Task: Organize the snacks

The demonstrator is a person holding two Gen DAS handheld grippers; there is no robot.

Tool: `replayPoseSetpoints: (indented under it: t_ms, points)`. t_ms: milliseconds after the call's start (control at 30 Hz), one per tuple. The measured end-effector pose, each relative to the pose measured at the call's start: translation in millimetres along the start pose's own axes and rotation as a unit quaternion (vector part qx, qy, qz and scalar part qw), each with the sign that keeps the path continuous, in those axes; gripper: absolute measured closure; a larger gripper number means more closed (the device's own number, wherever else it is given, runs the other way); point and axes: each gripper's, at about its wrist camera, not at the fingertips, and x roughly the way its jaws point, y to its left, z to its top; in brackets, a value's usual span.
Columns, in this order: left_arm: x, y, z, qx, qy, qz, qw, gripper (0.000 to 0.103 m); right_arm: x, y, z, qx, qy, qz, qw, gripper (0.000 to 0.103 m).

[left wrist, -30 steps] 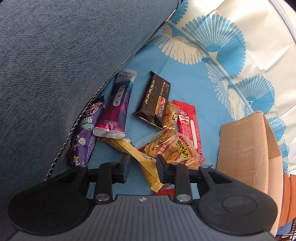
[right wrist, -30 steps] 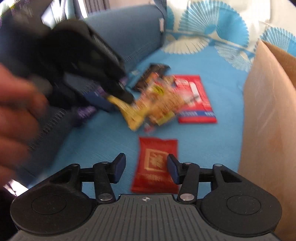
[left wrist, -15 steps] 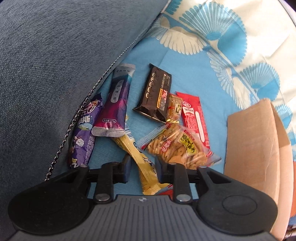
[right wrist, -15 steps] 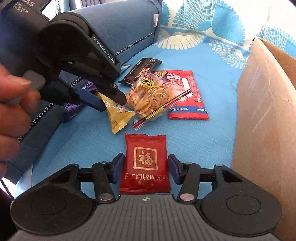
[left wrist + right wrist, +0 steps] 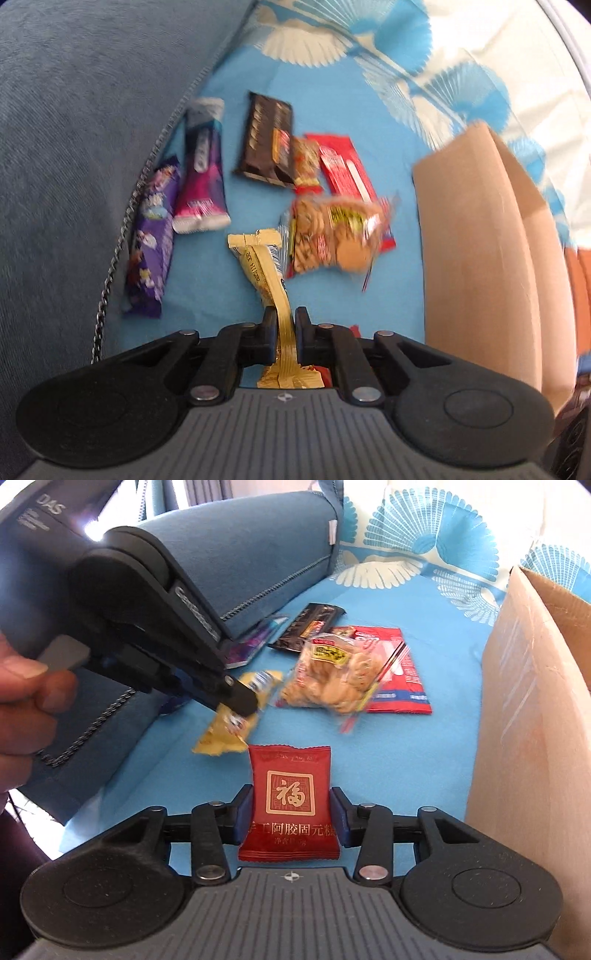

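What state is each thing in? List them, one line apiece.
left gripper: shut on the yellow packet.
yellow packet: pinched, far end on the cloth.
right gripper: closing around the red packet.
red packet: flat between the jaws.
cracker bag: sealed, lying loose.
cardboard box: open at the top.
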Motion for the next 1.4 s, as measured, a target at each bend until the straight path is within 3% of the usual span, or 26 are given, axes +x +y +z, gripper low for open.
replayPoseSetpoints:
  t_ms: [267, 433, 1000, 1400]
  points:
    - [6.6, -2.1, -1.8, -0.002, 0.006, 0.041, 0.9991, 0.083, 2.9, -3.6, -5.6, 0.017, 0.031, -0.009, 0.999, 0.053]
    - [15.5, -10.5, 0.5, 0.022, 0.016, 0.060, 0.9978, 0.075, 4.8, -2.9, -6.8, 0.013, 0.031, -0.007, 0.999, 0.052]
    - [22.5, -18.3, -1.8, 0.046, 0.018, 0.072, 0.9962, 0.076, 6.5, -5.6, -6.0, 0.012, 0.031, -0.008, 0.999, 0.050]
    - [23.3, -18.3, -2.2, 0.048, 0.014, 0.072, 0.9961, 0.089, 4.3, -4.2, -5.9, 0.010, 0.028, -0.015, 0.999, 0.054]
